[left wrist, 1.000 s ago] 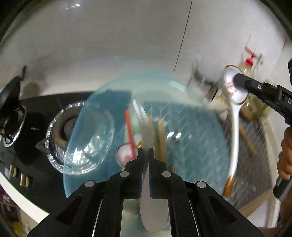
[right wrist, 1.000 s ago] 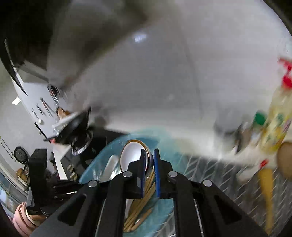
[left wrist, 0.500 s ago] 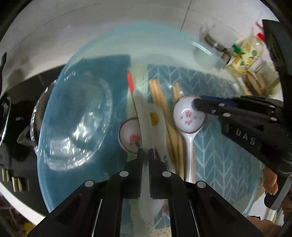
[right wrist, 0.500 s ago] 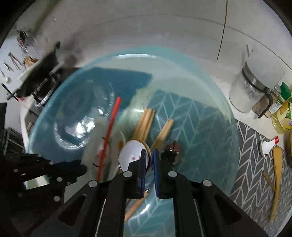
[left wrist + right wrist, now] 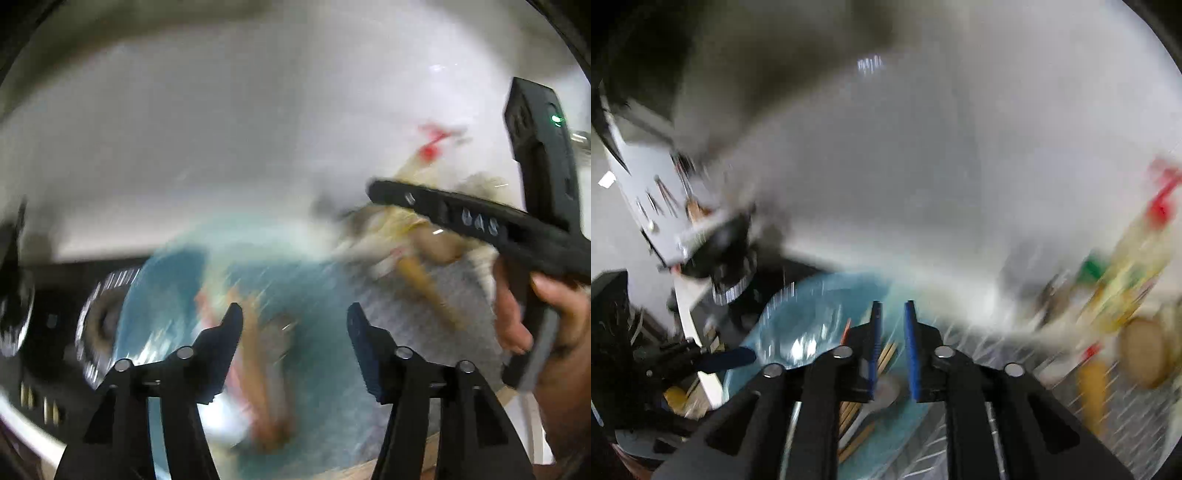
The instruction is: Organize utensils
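Both views are blurred by motion. My left gripper is wide open and empty above the big clear blue bowl. Wooden chopsticks and white spoons lie in the bowl below it. My right gripper has its jaws a little apart with nothing between them; it hangs above the same bowl, where chopsticks and a spoon lie. The right gripper also shows at the right of the left wrist view, held by a hand.
A black gas stove with a burner is left of the bowl. A grey patterned mat with a wooden spatula lies to the right. Bottles and jars stand at the back right against a white wall.
Both grippers have let go: the white spatula left the left gripper and the spoon left the right one, and both now lie in the bowl. Both grippers have opened and lifted away.
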{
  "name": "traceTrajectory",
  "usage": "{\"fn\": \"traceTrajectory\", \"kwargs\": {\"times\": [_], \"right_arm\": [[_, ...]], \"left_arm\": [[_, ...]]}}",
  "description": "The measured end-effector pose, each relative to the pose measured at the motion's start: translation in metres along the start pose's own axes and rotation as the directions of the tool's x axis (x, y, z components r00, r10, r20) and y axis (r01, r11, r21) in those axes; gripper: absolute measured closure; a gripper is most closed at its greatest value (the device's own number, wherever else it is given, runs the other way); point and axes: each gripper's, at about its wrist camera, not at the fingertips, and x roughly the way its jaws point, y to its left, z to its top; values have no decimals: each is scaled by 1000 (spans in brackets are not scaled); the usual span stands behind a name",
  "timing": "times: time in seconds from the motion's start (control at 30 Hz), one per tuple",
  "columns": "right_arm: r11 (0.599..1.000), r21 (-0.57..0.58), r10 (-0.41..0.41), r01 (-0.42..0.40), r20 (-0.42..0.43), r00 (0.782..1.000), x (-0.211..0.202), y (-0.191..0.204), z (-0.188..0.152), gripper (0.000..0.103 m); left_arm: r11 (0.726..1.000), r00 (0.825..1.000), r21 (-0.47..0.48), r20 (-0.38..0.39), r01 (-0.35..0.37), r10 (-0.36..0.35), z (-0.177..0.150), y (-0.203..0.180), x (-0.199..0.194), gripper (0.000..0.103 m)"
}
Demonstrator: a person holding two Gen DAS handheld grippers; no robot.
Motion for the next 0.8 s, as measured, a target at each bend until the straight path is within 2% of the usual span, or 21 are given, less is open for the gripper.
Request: {"fn": "traceTrajectory", "kwargs": {"times": [0.03, 0.07, 0.13, 0.17, 0.2, 0.27, 0.3, 0.4, 0.47, 0.6, 0.67, 0.8], "right_arm": [[1000, -3, -1, 1, 66, 998, -23, -11, 7, 56], [1000, 1, -15, 15, 152, 988, -55, -28, 11, 35], [999, 21, -45, 41, 284, 958, -96, -56, 9, 33], [996, 24, -84, 80, 336, 938, -116, -74, 2, 33], [992, 25, -123, 122, 336, 934, -124, -88, -3, 33], [970, 36, -243, 242, 252, 936, -124, -127, -22, 33], [961, 51, -278, 273, 213, 937, -121, -144, -34, 33], [949, 143, -289, 280, 49, 956, -99, -201, -80, 34], [948, 165, -272, 274, -32, 962, -81, -224, -105, 35], [963, 145, -202, 227, -170, 964, -27, -238, -146, 55], [967, 124, -196, 224, -208, 958, -2, -243, -155, 55], [970, 99, -193, 221, -231, 954, 39, -244, -164, 55]], "left_arm": [[999, 999, 33, 26, 29, -30, 7, -21, -3, 39], [998, 998, 50, 38, 44, -46, 8, -36, -3, 34], [994, 997, 86, 30, 72, -74, 8, -70, 14, 33], [993, 997, 96, 0, 73, -74, 6, -84, 28, 33], [993, 997, 96, -27, 73, -70, 2, -94, 39, 33], [993, 990, 65, -107, 100, -93, -10, -117, 72, 33], [993, 986, 54, -135, 108, -100, -16, -123, 83, 33], [994, 972, 32, -211, 108, -99, -39, -145, 121, 33], [997, 967, 26, -246, 75, -66, -48, -157, 142, 33], [999, 971, 5, -235, 37, -34, -46, -162, 160, 33], [1000, 981, 5, -196, 0, 1, -40, -163, 166, 33], [997, 980, 10, -183, -75, 75, -27, -163, 189, 33]]}}
